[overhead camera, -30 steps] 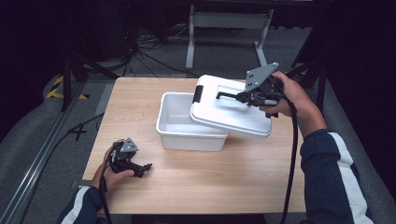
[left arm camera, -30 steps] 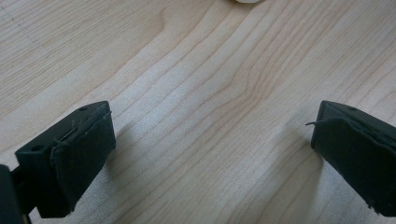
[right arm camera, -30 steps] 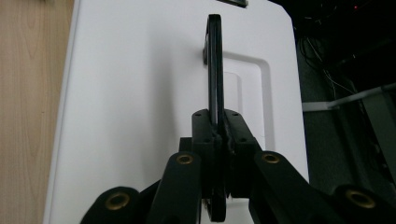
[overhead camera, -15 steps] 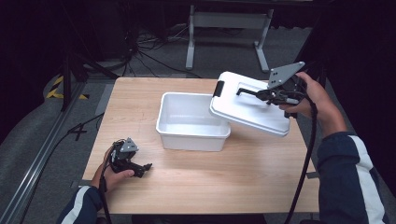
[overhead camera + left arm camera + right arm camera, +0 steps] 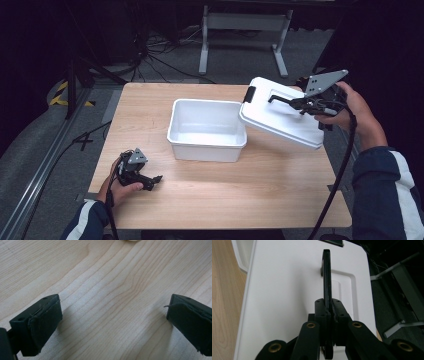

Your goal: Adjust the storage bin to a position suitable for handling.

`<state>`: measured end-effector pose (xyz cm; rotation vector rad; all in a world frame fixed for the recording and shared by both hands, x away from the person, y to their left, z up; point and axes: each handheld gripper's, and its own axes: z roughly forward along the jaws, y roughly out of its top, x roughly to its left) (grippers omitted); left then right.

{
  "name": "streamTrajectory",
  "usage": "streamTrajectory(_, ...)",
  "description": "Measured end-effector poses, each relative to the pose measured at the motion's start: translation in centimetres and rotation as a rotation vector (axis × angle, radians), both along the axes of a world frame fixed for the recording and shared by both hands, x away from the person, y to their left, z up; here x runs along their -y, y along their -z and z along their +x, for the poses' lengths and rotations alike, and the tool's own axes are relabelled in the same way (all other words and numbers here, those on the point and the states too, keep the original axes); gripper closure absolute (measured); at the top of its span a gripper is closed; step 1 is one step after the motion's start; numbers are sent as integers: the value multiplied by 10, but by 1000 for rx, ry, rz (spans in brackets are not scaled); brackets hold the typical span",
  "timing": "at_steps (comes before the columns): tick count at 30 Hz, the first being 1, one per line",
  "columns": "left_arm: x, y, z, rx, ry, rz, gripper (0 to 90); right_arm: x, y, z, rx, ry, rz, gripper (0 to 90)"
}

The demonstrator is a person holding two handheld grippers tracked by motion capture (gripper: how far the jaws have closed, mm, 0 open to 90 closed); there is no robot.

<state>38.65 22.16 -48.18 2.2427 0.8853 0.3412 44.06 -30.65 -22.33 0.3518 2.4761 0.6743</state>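
Lid (image 5: 280,117) removal is judged to be in hand, the lid being held tilted by its black handle (image 5: 327,275) in the clamped right gripper (image 5: 305,104) beside the white bin (image 5: 207,131), while a clear table (image 5: 225,200) spot is needed next and the left gripper (image 5: 112,317) is rested wide apart, empty.

wooden table (image 5: 210,200) | grey floor (image 5: 45,145) (loose cables (image 5: 165,60)) | dark room

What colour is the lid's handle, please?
Black handle on the white lid; clearest in the right gripper view.
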Motion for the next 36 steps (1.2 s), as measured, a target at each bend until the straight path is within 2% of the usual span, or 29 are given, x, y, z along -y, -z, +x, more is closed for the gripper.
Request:
streamTrajectory(4, 0, 0, 0, 3, 3, 7, 5, 9, 3, 0, -12, 5, 6, 850)
streamTrajectory(7, -1, 0, 0, 7, 3, 6, 5, 14, 5, -1, 1, 27, -1, 850)
streamTrajectory(10, -1, 0, 0, 7, 3, 6, 5, 18, 7, -1, -5, 27, 3, 851)
streamTrajectory(11, 0, 0, 0, 7, 3, 4, 5, 22, 10, -1, -9, 47, -1, 850)
streamTrajectory(15, 0, 0, 0, 6, 2, 5, 5, 27, 15, 0, -11, 56, -5, 851)
streamTrajectory(19, 0, 0, 0, 2, 2, 3, 5, 32, 23, 0, -31, 65, -4, 850)
streamTrajectory(36, 0, 0, 0, 5, 3, 5, 5, 33, 59, 13, -84, 89, -18, 850)
